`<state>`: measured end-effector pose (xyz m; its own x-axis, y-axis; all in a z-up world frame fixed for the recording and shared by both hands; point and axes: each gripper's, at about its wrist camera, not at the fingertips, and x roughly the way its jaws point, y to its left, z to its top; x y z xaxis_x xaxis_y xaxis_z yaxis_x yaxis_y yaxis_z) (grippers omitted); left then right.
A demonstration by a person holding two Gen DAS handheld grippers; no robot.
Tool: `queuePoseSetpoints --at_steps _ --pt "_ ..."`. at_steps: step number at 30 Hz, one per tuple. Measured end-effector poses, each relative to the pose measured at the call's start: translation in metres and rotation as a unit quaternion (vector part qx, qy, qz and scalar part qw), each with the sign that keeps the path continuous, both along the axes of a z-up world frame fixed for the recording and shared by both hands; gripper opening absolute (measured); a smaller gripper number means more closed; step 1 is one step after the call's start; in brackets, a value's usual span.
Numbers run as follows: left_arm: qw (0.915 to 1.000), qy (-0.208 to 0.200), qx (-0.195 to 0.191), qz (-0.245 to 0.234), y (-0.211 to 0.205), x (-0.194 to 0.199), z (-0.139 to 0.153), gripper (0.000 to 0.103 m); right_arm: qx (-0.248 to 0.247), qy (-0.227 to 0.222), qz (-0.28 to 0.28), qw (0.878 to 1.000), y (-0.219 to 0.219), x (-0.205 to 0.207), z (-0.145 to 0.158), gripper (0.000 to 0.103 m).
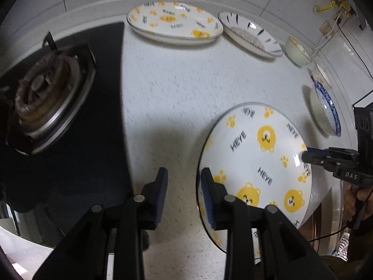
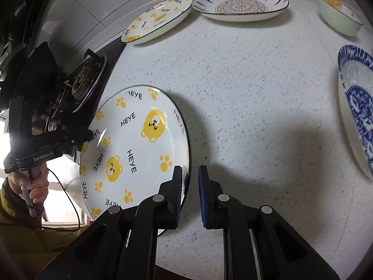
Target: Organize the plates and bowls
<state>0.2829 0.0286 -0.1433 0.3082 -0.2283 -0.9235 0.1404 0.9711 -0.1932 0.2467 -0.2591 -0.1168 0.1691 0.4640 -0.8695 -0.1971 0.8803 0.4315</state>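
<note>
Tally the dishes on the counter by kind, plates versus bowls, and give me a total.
Plates: 3 — the near bear plate held at its edges, the far bear plate, the striped plate.
Bowls: 3 — the green bowl, the blue-patterned bowl, and a small bowl between them, partly hidden.
Total: 6.

Speckled counter: bear plates, mandala plate, perhaps three bowls
</note>
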Motion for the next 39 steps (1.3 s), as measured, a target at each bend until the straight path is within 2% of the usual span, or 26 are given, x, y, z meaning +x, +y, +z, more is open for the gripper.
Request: queuePoseSetpoints --at_steps 2,5,7,10,12,15,18,22,27,31,39 --pt "0.9998 -0.021 0.001 0.002 0.000 0.007 0.014 0.029 -0.005 -0.010 0.001 1.000 -0.005 0.006 0.007 0.021" --pt "0.9990 -0.044 -0.004 -0.005 -0.008 0.028 0.035 0.032 -0.013 -0.035 -0.001 0.999 -0.019 0.023 0.023 0.033" --pt "0.9989 -0.041 -0.018 -0.013 -0.018 0.044 0.042 0.045 -0.019 -0.054 -0.005 0.998 -0.029 0.038 0.032 0.038" --pt "0.9981 -0.029 -0.048 -0.027 -0.042 0.071 0.049 0.057 -0.027 -0.076 -0.014 0.997 -0.044 0.068 0.045 0.044" --pt "0.9975 -0.026 -0.057 -0.033 -0.055 0.083 0.051 0.060 -0.030 -0.088 -0.022 0.995 -0.056 0.092 0.050 0.050" --pt "0.9955 -0.018 -0.089 -0.029 -0.075 0.106 0.050 0.060 -0.032 -0.096 -0.027 0.994 -0.071 0.129 0.054 0.051" --pt "0.9929 -0.011 -0.119 -0.001 -0.087 0.130 0.042 0.060 -0.032 -0.101 -0.029 0.994 -0.085 0.170 0.054 0.052" --pt "0.9938 0.004 -0.110 0.019 -0.105 0.160 0.030 0.060 -0.040 -0.109 -0.029 0.993 -0.097 0.219 0.051 0.052" --pt "0.9908 0.020 -0.125 0.048 -0.123 0.190 0.012 0.059 -0.048 -0.108 -0.029 0.993 -0.102 0.268 0.042 0.052" --pt "0.9864 0.026 -0.137 0.087 -0.128 0.208 -0.004 0.059 -0.051 -0.102 -0.028 0.993 -0.103 0.293 0.031 0.052" --pt "0.9791 0.031 -0.130 0.153 -0.131 0.225 -0.027 0.059 -0.064 -0.086 -0.014 0.994 -0.096 0.327 0.008 0.052"
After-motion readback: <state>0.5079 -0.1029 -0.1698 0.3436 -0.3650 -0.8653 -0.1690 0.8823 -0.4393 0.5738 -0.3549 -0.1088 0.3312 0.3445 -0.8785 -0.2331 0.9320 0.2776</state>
